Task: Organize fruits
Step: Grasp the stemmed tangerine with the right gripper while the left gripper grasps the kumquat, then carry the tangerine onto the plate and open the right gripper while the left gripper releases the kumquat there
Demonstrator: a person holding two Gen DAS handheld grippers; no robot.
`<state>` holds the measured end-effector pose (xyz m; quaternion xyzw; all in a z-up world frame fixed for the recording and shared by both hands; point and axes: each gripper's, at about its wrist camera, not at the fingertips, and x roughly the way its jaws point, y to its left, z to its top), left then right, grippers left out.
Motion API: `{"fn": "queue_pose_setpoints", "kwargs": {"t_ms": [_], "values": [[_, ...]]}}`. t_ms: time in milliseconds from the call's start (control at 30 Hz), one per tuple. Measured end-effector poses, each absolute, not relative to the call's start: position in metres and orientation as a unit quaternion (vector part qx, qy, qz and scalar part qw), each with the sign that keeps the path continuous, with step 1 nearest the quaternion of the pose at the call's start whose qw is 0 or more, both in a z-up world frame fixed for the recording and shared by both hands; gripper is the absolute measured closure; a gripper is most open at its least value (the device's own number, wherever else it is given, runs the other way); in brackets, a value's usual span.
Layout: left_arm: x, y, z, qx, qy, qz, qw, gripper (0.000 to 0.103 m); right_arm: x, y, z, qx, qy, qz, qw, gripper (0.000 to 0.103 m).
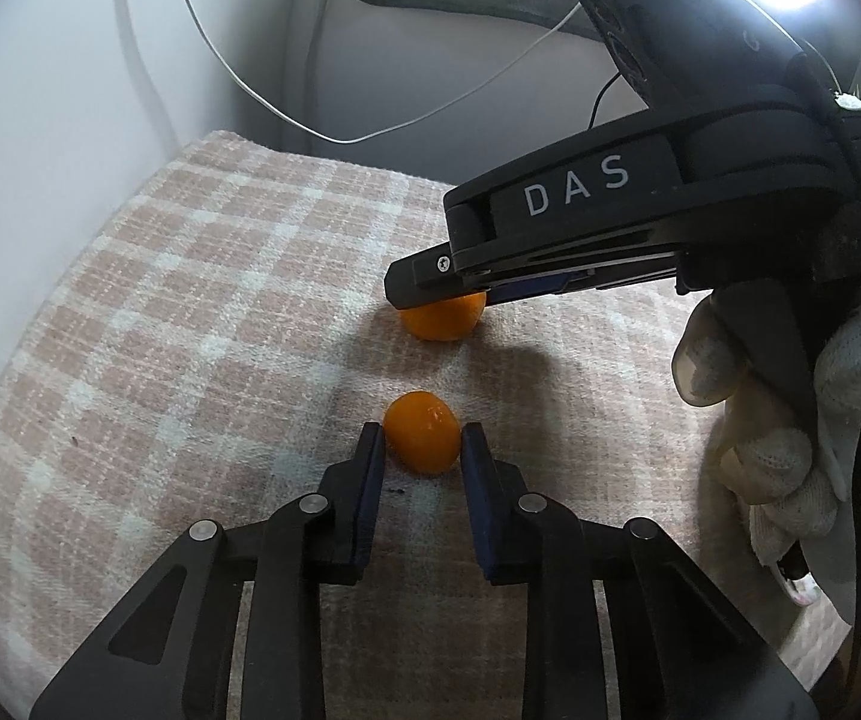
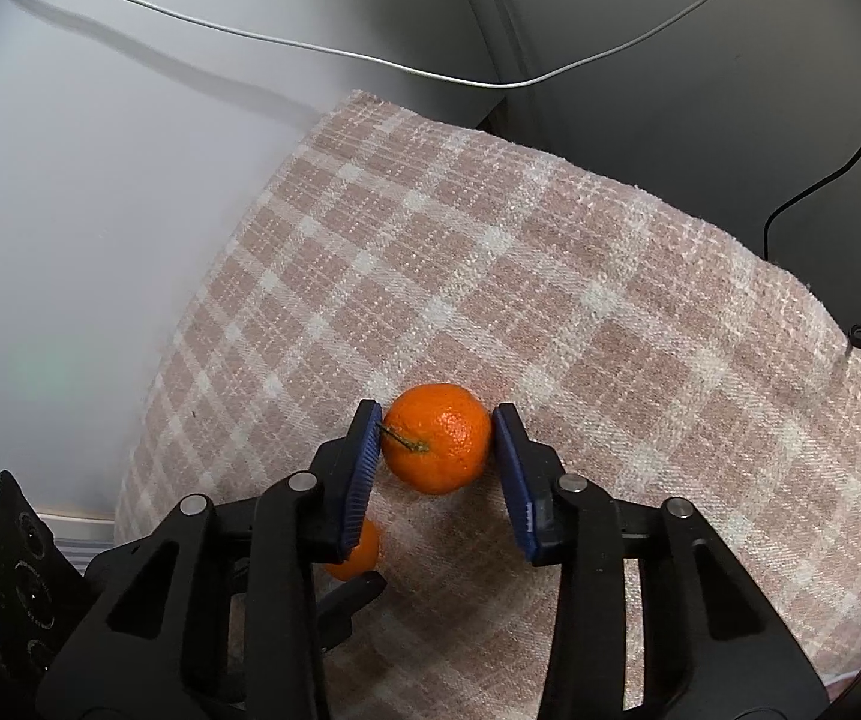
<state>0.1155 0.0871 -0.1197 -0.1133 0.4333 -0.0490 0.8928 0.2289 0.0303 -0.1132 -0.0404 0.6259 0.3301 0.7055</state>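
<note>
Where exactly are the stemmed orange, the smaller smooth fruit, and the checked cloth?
stemmed orange (image 2: 439,441): right wrist view, on its dimpled peel.
smaller smooth fruit (image 1: 421,432): left wrist view, on its glossy top.
checked cloth (image 2: 580,276): right wrist view, on a bare patch.
</note>
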Motion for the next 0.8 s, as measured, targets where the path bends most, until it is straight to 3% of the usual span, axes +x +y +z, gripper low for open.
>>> {"fn": "queue_pose_setpoints", "kwargs": {"t_ms": [800], "values": [[0.084, 0.079, -0.095, -0.113, 0.405, -0.064, 0.905, 0.081, 0.206, 0.009, -0.067, -0.019, 0.597, 0.353, 0.721, 0.064]]}}
